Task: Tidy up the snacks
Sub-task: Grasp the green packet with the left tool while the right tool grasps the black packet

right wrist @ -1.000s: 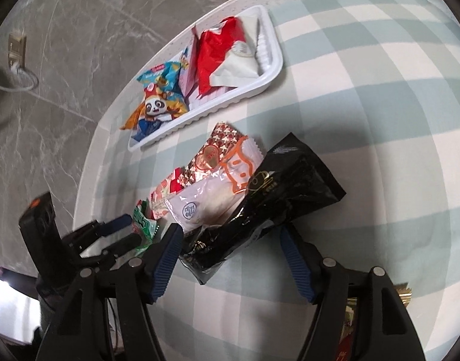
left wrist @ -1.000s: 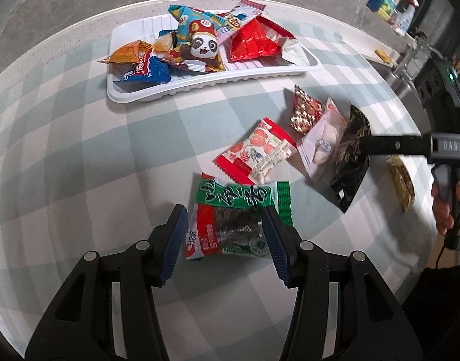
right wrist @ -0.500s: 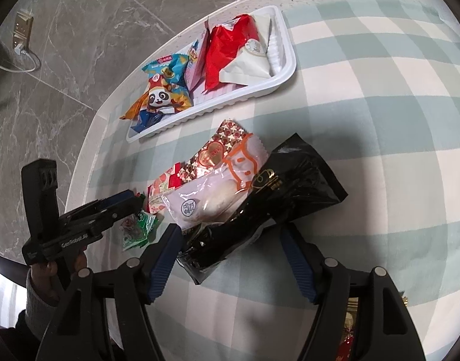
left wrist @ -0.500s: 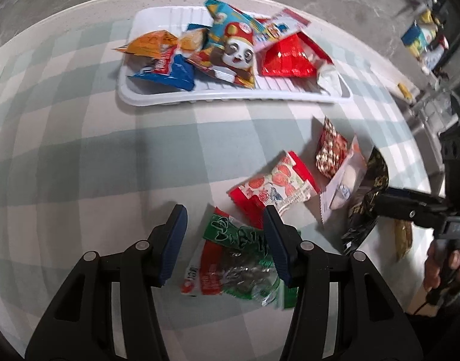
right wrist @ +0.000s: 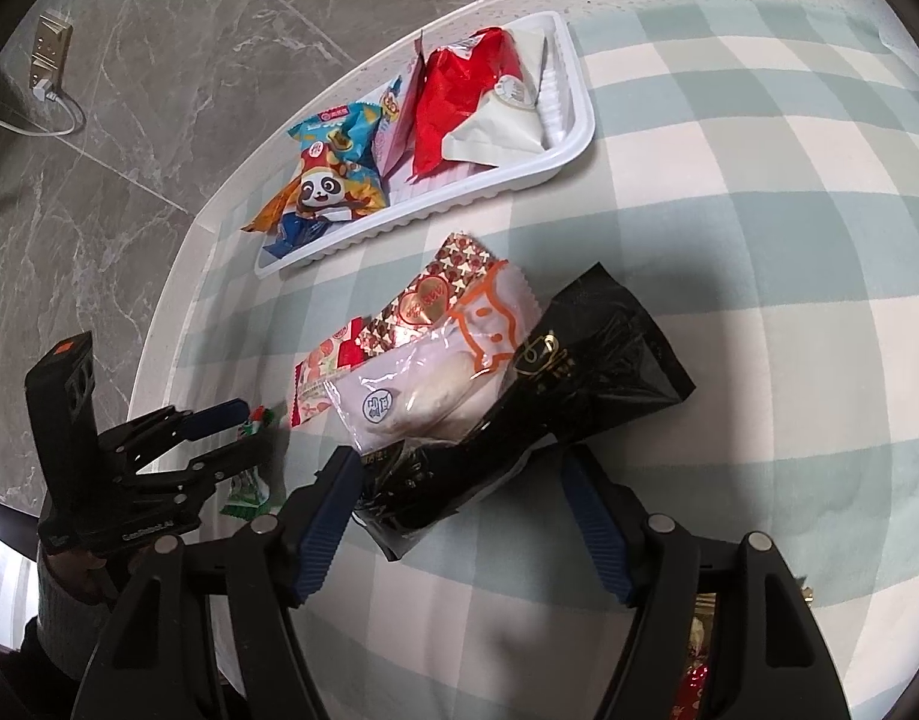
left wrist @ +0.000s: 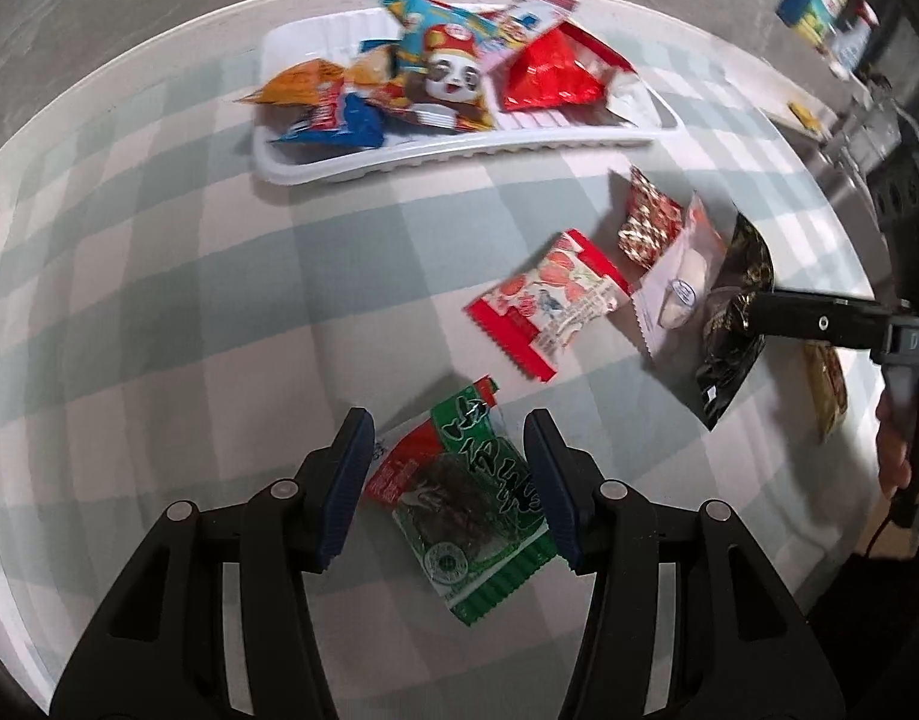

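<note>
— So, what do I have under the left gripper [left wrist: 447,483]?

— The green packet [left wrist: 471,504], flat on the checked cloth [left wrist: 159,300]. My jaws stand partly open on either side of it; the pads look just clear of its edges, so I hold nothing there.

— And the right gripper [right wrist: 465,516]?

— Wider open, straddling the near end of the black packet [right wrist: 531,414]. One pad is just beside the wrapper, the other apart from it. Not gripped.

— Where are the other snacks?

— A white packet [right wrist: 423,384] leans on the black one, a foil one [right wrist: 429,300] and a red-and-white one [left wrist: 549,300] lie beside it. The tray [left wrist: 459,159] at the far edge holds the panda bag [left wrist: 447,81], a red bag [left wrist: 549,75] and more.
</note>
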A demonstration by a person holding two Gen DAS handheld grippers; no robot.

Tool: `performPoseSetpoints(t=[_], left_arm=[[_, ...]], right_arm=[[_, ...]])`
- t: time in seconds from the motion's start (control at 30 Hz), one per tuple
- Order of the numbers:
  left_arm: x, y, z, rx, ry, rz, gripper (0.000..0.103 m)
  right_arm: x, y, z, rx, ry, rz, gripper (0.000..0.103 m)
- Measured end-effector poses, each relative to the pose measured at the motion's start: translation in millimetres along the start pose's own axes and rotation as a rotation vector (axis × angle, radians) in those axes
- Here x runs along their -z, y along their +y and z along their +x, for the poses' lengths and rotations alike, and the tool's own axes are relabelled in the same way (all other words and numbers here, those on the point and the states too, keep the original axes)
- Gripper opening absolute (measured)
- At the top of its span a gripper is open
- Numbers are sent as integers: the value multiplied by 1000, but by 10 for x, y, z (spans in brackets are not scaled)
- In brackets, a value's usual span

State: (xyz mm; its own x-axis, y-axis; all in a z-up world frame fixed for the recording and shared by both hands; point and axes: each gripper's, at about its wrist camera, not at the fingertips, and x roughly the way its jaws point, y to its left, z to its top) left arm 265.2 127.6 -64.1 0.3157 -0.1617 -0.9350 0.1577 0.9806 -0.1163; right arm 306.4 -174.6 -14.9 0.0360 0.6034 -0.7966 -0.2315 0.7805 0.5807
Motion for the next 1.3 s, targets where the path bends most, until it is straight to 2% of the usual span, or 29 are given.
performPoseSetpoints(t=[0.13, 0.27, 0.57, 0.77, 0.93, 1.23, 1.3], left_arm=[[54, 70, -76, 0, -4, -57, 50], [133, 106, -121, -17, 4, -79, 50], [218, 110, -48, 5, 26, -128, 50], [195, 15, 40, 10, 33, -139, 50], [129, -37, 74, 3, 26, -152, 50], [64, -118, 120, -42, -3, -118, 51], [62, -117, 131, -45, -14, -109, 49]], right_arm=[[-5, -14, 4, -1, 1, 14, 72], [-14, -9, 11, 10, 2, 21, 72], [-44, 41, 45, 47, 5, 14, 71], [-60, 57, 58, 76, -2, 1, 65], [-62, 58, 58, 76, -2, 6, 65], [-85, 93, 86, 104, -6, -19, 64], [-77, 103, 88, 106, -13, -34, 57]])
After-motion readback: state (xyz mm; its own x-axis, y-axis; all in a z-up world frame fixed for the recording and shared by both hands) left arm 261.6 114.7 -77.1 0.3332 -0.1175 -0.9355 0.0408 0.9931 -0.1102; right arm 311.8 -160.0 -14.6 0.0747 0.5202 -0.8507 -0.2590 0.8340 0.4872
